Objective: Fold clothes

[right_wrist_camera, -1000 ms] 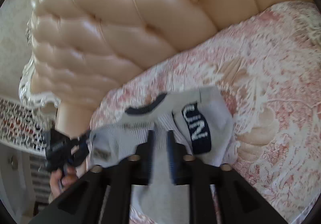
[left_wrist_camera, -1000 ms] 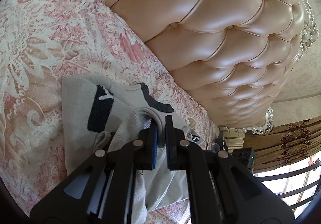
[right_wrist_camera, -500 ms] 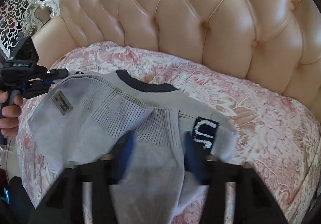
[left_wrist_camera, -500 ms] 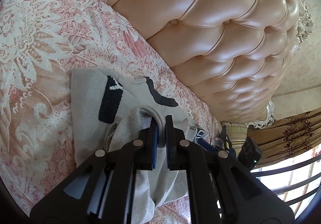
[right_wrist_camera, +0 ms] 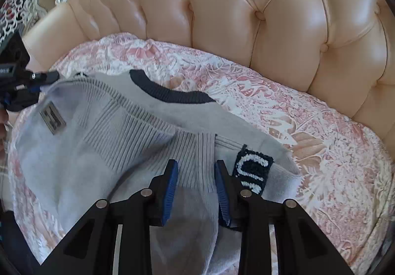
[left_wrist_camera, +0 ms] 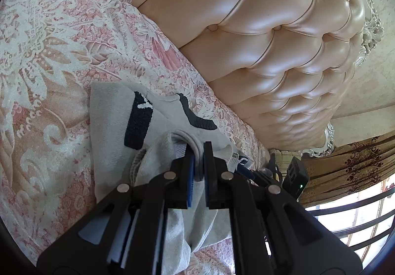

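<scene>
A tufted headboard (right_wrist_camera: 271, 28) backs a bed (right_wrist_camera: 321, 151) with a floral cover, where a grey sweater (right_wrist_camera: 153, 122) lies. Only the right view shows its dark collar (right_wrist_camera: 172, 95) whole and the right tool (right_wrist_camera: 196, 169) closing over the ribbed hem. The left view shows the left tool (left_wrist_camera: 197, 154) clamped on a sweater fold.

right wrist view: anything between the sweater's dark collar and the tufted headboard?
Only bare floral bedspread lies between the sweater collar and the headboard; the right wrist view shows it.
</scene>
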### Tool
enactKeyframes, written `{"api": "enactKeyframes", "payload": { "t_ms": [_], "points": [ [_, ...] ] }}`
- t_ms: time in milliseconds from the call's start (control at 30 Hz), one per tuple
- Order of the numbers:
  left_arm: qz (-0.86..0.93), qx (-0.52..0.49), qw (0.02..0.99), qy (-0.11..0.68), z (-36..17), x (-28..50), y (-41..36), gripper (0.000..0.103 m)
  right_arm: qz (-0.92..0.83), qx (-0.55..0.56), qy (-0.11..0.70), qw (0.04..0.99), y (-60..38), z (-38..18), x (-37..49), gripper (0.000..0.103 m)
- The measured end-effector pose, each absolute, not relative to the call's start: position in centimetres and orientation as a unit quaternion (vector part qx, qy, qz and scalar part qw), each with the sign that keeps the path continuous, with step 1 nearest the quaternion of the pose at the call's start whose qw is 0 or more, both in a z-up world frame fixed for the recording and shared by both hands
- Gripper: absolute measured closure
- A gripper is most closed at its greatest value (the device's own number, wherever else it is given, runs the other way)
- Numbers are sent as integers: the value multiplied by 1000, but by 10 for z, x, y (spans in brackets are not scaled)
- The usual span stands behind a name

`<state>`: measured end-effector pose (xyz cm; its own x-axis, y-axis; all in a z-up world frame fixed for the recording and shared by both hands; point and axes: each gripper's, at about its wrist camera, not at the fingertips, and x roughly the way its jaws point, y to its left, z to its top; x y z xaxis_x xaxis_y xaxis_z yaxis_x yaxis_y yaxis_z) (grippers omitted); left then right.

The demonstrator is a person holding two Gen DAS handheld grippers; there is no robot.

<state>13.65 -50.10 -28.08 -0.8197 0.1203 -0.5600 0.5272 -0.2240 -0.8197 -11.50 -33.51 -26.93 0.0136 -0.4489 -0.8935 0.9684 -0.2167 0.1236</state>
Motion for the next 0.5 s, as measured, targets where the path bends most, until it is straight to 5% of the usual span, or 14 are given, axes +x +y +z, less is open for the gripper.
{"api": "enactKeyframes", "payload": {
  "t_ms": [67,500],
  "points": [
    [-735,264,138,610,-281,139,-501,95,-637,459,275,555,-333,-268,-122,95],
    [-759,235,111,596,-223,122,-505,95,-654,472,127,577,-291,-192,-160,96]
  ]
}}
